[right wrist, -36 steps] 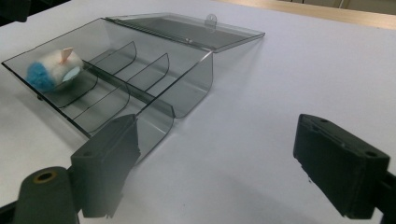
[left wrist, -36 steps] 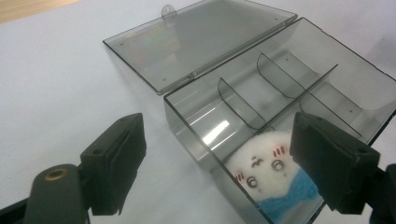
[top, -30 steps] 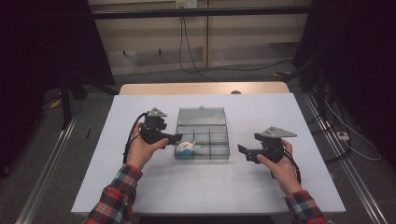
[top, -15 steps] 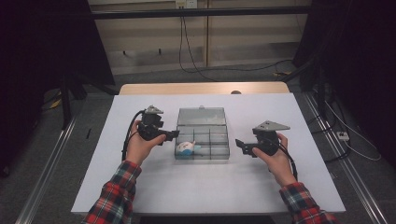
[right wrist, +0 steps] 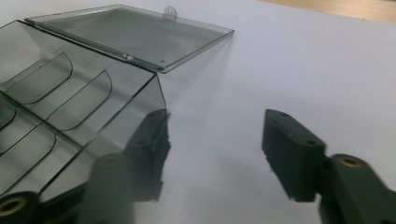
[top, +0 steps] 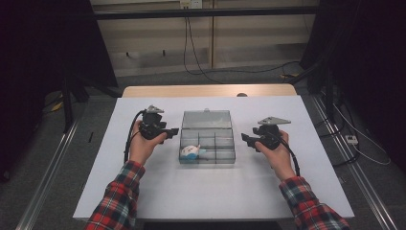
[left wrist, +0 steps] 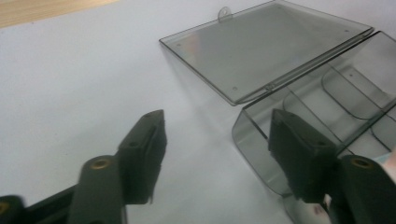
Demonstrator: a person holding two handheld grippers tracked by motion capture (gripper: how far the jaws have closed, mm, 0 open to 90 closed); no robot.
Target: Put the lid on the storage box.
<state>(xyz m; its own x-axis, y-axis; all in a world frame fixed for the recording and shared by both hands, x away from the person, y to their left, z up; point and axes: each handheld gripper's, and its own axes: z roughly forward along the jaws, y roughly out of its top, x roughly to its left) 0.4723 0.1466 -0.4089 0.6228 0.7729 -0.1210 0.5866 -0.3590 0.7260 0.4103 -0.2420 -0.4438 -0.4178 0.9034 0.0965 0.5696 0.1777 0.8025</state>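
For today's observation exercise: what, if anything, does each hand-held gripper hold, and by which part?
Nothing is held yet. Each hand-held gripper, left and right, straddles an end wall of the open compartment box, jaws just closing, pads not pressing.

Honestly there's no readable text anywhere here. The clear plastic organizer box (top: 207,139) has no label or brand, the lid is blank, the white desk (top: 143,191) has no markings, and the little white thing in one compartment is too small to make out any print.
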